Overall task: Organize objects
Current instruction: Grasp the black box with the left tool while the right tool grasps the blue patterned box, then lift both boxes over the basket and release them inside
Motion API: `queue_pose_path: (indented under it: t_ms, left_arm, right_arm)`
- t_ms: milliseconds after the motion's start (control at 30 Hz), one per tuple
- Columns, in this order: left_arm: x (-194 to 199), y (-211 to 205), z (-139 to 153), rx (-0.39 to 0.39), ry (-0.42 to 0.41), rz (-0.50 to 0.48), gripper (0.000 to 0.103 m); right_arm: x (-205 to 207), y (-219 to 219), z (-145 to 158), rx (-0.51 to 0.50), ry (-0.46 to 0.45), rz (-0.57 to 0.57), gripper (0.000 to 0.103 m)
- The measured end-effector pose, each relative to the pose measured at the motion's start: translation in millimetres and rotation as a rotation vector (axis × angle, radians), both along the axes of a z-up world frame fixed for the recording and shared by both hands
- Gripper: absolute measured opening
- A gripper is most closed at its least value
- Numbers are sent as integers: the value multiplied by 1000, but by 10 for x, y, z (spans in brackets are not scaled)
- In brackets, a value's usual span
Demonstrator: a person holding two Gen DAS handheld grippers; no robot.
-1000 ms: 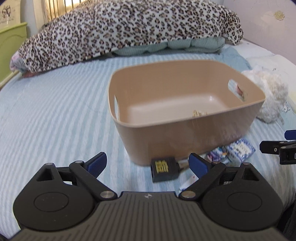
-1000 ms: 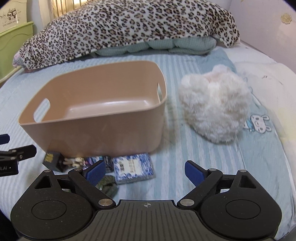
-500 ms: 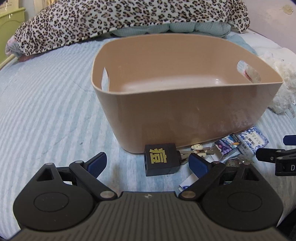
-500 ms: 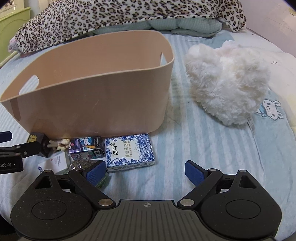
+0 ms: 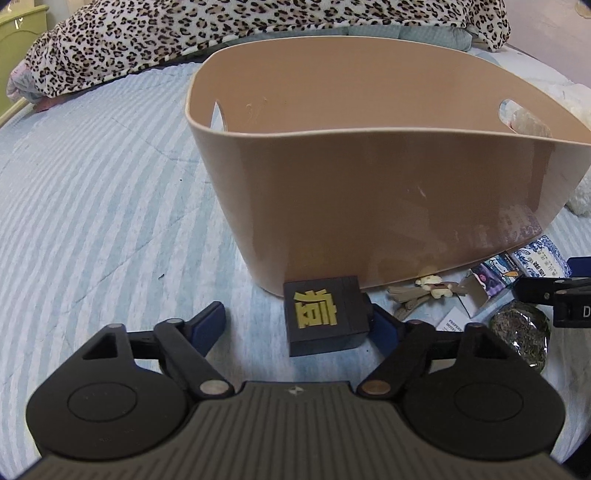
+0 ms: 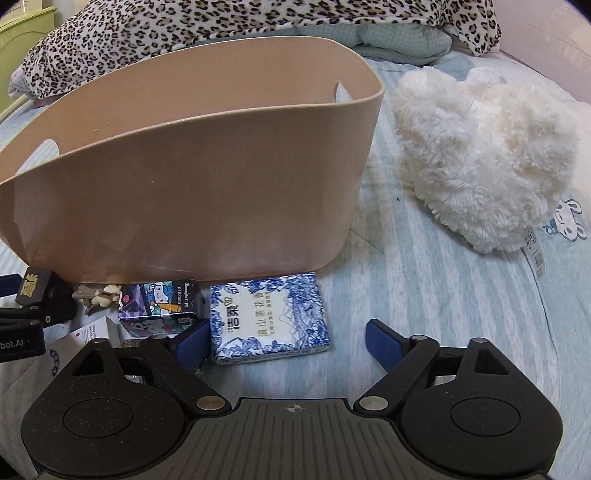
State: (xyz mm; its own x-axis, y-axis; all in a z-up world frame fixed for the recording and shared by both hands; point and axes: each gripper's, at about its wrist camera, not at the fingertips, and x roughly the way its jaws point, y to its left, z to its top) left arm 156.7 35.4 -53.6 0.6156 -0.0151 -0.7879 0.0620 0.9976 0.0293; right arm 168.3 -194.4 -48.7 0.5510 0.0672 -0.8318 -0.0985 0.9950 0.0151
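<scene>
A tan plastic bin (image 5: 369,192) stands on the striped bed; it also shows in the right wrist view (image 6: 184,184). In front of it lie a black block with a yellow character (image 5: 325,315), a small figure keychain (image 5: 428,290), a cartoon box (image 6: 160,302), a blue-and-white tissue pack (image 6: 267,319) and a round foil-wrapped lump (image 5: 521,334). My left gripper (image 5: 299,325) is open, low over the bed, with the black block between its fingers. My right gripper (image 6: 284,341) is open, with the tissue pack between its fingers, closer to the left one.
A white plush toy (image 6: 480,158) lies right of the bin. A leopard-print blanket (image 5: 221,29) is piled at the back. A green cabinet (image 5: 18,33) stands far left. White paper (image 6: 92,332) lies by the small items.
Both grippers have moved forward and down toward the items in front of the bin. The black block now sits between the left fingers and the tissue pack between the right fingers.
</scene>
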Motion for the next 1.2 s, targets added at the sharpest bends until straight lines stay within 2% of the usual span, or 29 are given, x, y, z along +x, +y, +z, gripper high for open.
queue_pose_path:
  t_ms: [33,133,200,233,500,733,1000,1200]
  left_arm:
    - [-2,13,-2,-7,-3,-3,77]
    - [-22,15,8,-22,-8,-20,63]
    - [-39,19,25,-30,-11,-31,50]
    - [-48,26,31,-35,-12,-35,49]
    - [-132,85,51,-48,-11,-21,49]
    - [-254,88,168,-64,-21,-24,49]
    - [-511,108,471,-97,-87,-48,49]
    - [-628,59,788,-72,-159,-67,49]
  right_arm:
    - [-8,-5,1,2,-1,2,83]
    - [-24,-12,3,9,0,9,71]
    - [-30,-14,14,13,1,10,63]
    - [-39,-19,19,16,1,10,61]
    - [-114,-70,106,42,-19,-1,61]
    - [-196,-165,235,109,-37,-17,61]
    - [-375,-241,478,154,-103,-32,61]
    - [-570,-237,705,165,-169,-4,61]
